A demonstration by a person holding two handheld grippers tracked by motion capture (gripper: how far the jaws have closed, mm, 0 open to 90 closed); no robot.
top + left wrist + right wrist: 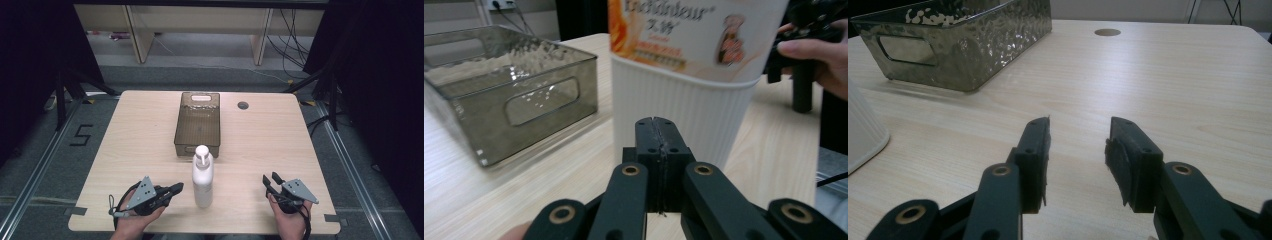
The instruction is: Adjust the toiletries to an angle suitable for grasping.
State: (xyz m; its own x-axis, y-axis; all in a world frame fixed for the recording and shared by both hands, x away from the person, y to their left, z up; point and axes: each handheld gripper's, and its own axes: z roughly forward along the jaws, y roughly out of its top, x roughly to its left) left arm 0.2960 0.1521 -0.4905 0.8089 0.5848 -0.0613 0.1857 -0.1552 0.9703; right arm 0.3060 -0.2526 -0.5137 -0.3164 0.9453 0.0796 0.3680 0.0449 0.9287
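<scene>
A white pump bottle (203, 179) with an orange printed label stands upright near the table's front edge, just in front of a smoky clear plastic bin (198, 124). My left gripper (176, 189) lies low at the bottle's left, pointing at it, with its jaws pressed together on nothing. In the left gripper view the bottle (684, 75) rises right behind the closed left gripper (656, 122). My right gripper (270, 181) rests to the bottle's right with a gap between its jaws. In the right gripper view the right gripper (1079, 131) stands open over bare wood.
The bin (958, 40) is empty and has cut-out handles at its ends. A round cable hole (243, 105) sits in the wooden table (135, 135) at the back right. Beyond the table are a grey floor, cables and dark stands.
</scene>
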